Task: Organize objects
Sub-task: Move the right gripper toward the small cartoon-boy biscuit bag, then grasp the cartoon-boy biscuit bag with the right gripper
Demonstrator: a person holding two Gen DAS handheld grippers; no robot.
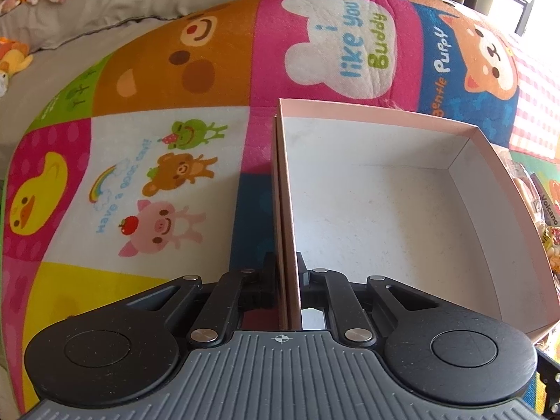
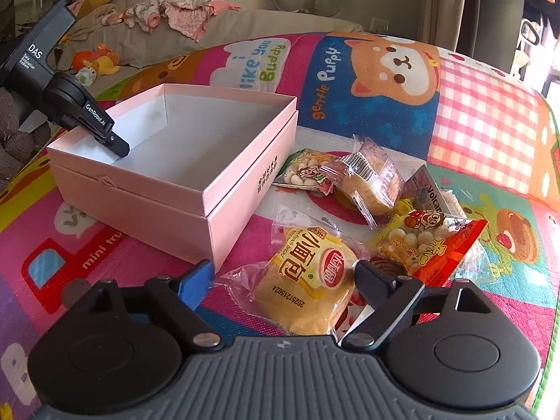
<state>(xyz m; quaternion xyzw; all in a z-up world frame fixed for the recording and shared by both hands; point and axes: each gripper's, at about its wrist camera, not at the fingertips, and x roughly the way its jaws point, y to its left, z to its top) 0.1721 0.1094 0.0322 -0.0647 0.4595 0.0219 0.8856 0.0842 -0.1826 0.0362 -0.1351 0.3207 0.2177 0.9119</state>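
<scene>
The left gripper (image 1: 286, 273) is pinched shut on the near wall of the pink box (image 1: 385, 210), one finger outside the wall and one inside; in the right wrist view the same gripper (image 2: 117, 145) reaches in over the box's (image 2: 245, 161) far-left edge. The box sits open on the cartoon play mat (image 1: 147, 182) with its white floor bare, and it stretches straight ahead of the left gripper, its long axis running away from the fingers.

The right gripper (image 2: 283, 280) is spread wide, with a blue pad (image 2: 196, 283) on its left finger. Between the two fingers lies a yellow bread packet (image 2: 308, 287), its long axis pointing roughly forward and a little right, print upside down to the camera; whether the fingers touch it I cannot tell. The box's nearest corner is just ahead of the left finger. Ahead and to the right of this gripper lie a red snack bag (image 2: 430, 245), a wrapped cake (image 2: 367, 182) and a further snack bag (image 2: 308, 171) close together.
</scene>
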